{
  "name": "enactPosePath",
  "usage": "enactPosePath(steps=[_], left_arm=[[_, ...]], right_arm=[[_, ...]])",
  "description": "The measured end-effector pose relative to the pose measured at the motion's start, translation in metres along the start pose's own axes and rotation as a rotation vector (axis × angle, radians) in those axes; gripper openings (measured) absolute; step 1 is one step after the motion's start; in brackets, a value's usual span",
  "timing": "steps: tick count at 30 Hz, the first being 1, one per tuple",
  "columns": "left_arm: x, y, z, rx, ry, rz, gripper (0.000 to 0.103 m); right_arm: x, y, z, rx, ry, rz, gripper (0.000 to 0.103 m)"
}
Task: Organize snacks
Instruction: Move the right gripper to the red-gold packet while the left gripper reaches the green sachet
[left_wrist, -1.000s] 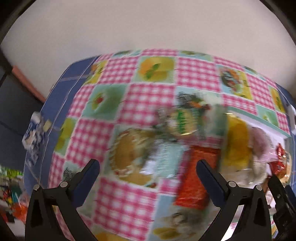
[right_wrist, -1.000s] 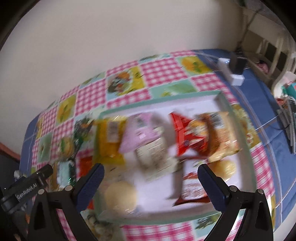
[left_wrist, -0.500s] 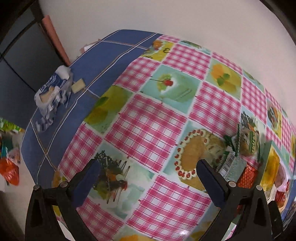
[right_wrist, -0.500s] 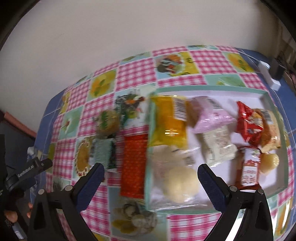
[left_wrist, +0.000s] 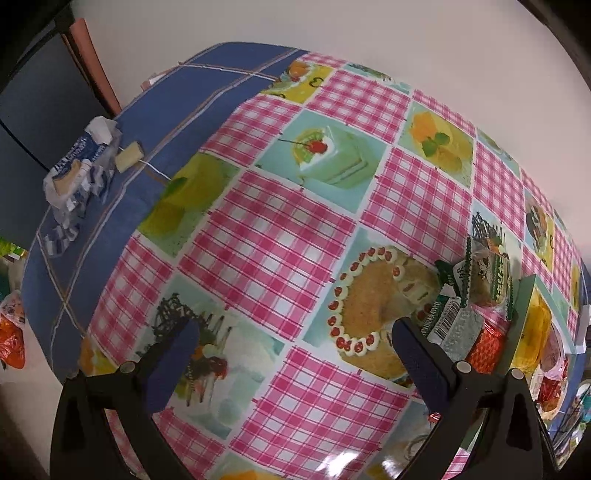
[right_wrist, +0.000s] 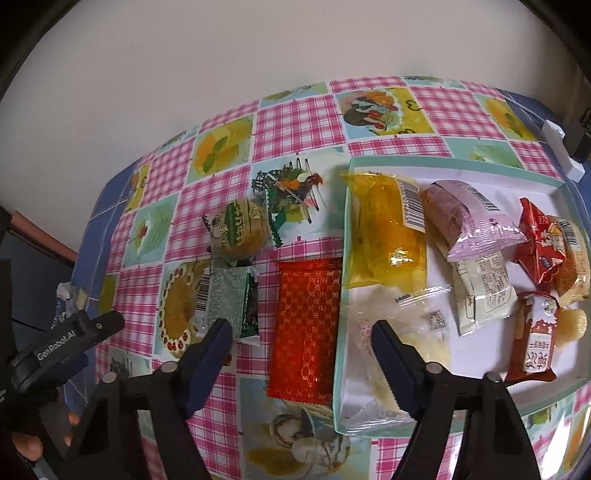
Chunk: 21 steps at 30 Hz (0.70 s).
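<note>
Right gripper (right_wrist: 301, 334) jaws just narrowed, empty, above red packet (right_wrist: 306, 328): centre it, lower. Left gripper (left_wrist: 291, 354) wide, empty.

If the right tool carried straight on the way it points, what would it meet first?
Most likely the red foil packet, which lies flat on the tablecloth between the half-open fingers of the right tool, its jaws having just been closing. Nothing is gripped yet. The tray edge sits just beside; depth is uncertain.

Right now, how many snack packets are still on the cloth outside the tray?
3, left of the tray: round cake pack farthest back, green packet in front of it, red packet beside the tray wall.
</note>
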<state>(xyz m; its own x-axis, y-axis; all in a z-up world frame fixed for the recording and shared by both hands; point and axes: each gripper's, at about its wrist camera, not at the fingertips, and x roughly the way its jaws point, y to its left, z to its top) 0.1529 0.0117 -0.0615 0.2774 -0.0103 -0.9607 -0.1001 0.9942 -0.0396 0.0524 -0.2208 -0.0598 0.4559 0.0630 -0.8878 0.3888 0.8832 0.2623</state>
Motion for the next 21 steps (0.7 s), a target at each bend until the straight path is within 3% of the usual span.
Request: enactPosePath(steps=[8, 21], left_arm=[[0.017, -0.012, -0.001, 0.008, 0.035, -0.041, 0.103], [0.033, -0.051, -0.003, 0.088, 0.067, -0.131, 0.103]], right_arm=[[0.010, 0.001, 0.007, 0.017, 0.000, 0.017, 0.061], [0.010, -0.009, 0.008, 0.019, 0.002, -0.001, 0.060]])
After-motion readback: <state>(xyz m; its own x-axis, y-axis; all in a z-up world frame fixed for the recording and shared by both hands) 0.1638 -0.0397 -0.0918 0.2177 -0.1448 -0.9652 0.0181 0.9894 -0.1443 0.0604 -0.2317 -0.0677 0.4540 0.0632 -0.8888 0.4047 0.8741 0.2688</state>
